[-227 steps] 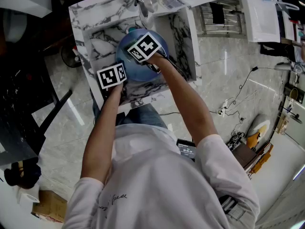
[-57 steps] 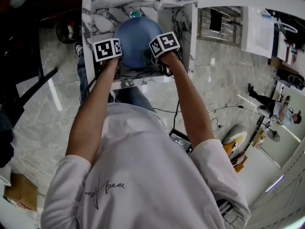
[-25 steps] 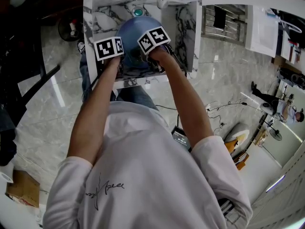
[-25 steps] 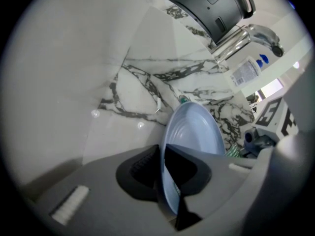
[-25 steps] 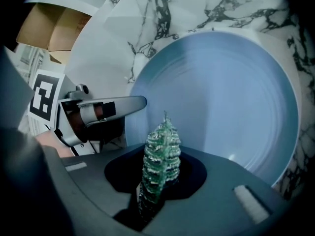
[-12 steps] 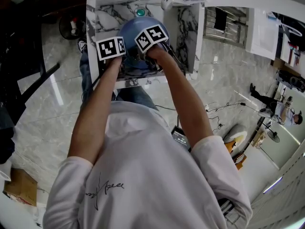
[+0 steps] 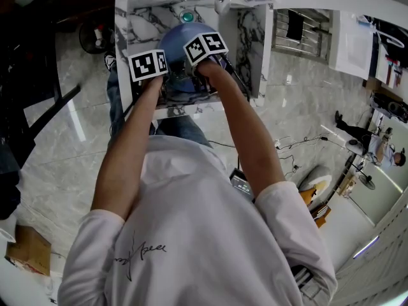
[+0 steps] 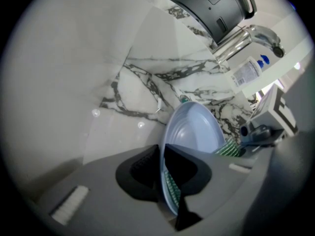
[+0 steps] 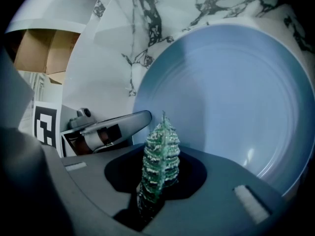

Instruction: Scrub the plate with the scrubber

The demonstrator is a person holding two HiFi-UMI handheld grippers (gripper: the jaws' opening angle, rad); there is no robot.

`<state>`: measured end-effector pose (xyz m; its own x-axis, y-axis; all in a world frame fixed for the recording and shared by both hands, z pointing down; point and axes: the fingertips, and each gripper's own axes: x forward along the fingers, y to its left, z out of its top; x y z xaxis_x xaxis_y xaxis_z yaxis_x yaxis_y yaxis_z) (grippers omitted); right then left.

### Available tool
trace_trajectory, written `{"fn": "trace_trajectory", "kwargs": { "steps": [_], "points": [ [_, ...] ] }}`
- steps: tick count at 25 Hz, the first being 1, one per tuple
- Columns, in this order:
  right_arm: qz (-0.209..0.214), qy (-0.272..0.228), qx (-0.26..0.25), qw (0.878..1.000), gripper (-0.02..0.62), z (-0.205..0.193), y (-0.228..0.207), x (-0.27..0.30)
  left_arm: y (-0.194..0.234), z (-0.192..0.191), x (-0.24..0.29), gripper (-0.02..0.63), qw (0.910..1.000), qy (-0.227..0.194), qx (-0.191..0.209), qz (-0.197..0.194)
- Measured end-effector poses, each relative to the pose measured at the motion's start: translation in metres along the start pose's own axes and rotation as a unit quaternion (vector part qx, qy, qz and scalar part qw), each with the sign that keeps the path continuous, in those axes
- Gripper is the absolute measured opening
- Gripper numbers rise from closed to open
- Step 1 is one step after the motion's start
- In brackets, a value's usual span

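A blue plate (image 7: 179, 42) stands on edge inside the marble sink (image 7: 137, 19). My left gripper (image 8: 162, 175) is shut on the plate's (image 8: 194, 129) near rim, with the rim running between both jaws. My right gripper (image 9: 158, 177) is shut on a green bristly scrubber (image 9: 160, 154), whose tip rests against the plate's (image 9: 231, 92) lower face. In the left gripper view the scrubber (image 8: 228, 149) shows at the plate's right edge. The head view hides both sets of jaws under their marker cubes.
A chrome faucet (image 8: 246, 36) and a labelled bottle (image 8: 249, 73) stand behind the sink. A green drain plug (image 7: 187, 16) lies beyond the plate. The marble sink walls close in on both sides.
Over the last seconds my right gripper came from the plate's right rim onto its face, then edged slightly across it and rolled a little. The left gripper and the plate stayed put.
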<state>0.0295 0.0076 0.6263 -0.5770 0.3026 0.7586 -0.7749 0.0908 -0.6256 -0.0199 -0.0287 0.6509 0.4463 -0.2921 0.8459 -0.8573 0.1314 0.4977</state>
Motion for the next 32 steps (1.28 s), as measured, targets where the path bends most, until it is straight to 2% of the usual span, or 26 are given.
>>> {"fn": "trace_trajectory", "kwargs": {
  "steps": [7, 12, 21, 32],
  "points": [
    [0.013, -0.025, 0.015, 0.999, 0.067, 0.0, -0.015, -0.021, 0.001, -0.001, 0.0, 0.094, 1.0, 0.004, -0.003, -0.002],
    [0.032, -0.086, 0.016, 0.996, 0.067, 0.018, -0.015, -0.041, 0.0, -0.001, 0.0, 0.094, 1.0, 0.005, -0.002, -0.002],
    [0.012, -0.172, 0.013, 0.985, 0.067, 0.051, -0.018, -0.058, -0.001, -0.002, -0.001, 0.094, 1.0, 0.006, -0.004, -0.003],
    [0.024, -0.216, 0.006, 0.976, 0.067, 0.078, -0.007, -0.052, -0.002, 0.0, -0.001, 0.094, 1.0, 0.007, -0.004, -0.004]
  ]
}}
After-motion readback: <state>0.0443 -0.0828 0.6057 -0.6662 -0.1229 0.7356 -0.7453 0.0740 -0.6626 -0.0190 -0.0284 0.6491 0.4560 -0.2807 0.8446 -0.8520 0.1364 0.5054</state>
